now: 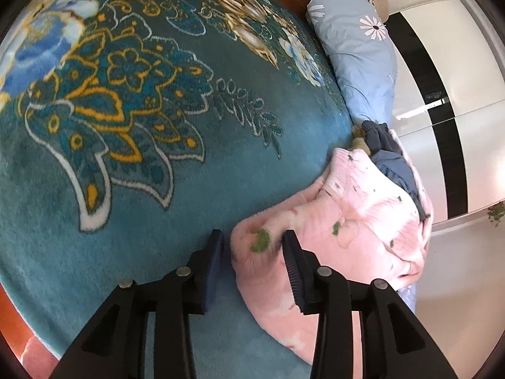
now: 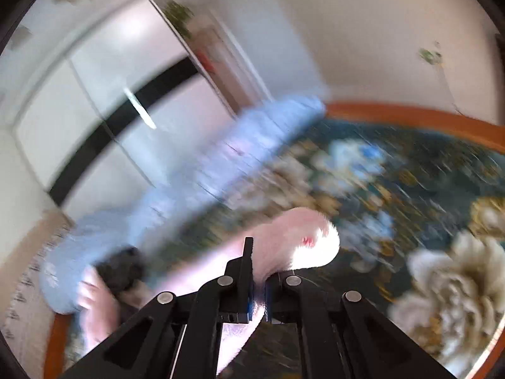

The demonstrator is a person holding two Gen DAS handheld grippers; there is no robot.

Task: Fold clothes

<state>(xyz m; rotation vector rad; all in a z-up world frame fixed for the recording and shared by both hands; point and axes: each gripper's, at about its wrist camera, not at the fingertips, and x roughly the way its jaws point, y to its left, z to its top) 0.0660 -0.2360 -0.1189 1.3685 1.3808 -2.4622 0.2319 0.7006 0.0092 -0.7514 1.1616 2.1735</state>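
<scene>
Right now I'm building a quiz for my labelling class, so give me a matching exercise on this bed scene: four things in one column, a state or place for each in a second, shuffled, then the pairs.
Things:
1. left gripper
2. right gripper
3. light blue pillow
4. dark blue garment

States or places:
A. closed on pink fabric
B. lying on top of the pink garment
C. open, fingers either side of a pink fold
D. at the edge of the teal blanket, printed with a white daisy

Pairs: 1-C, 2-A, 3-D, 4-B
</scene>
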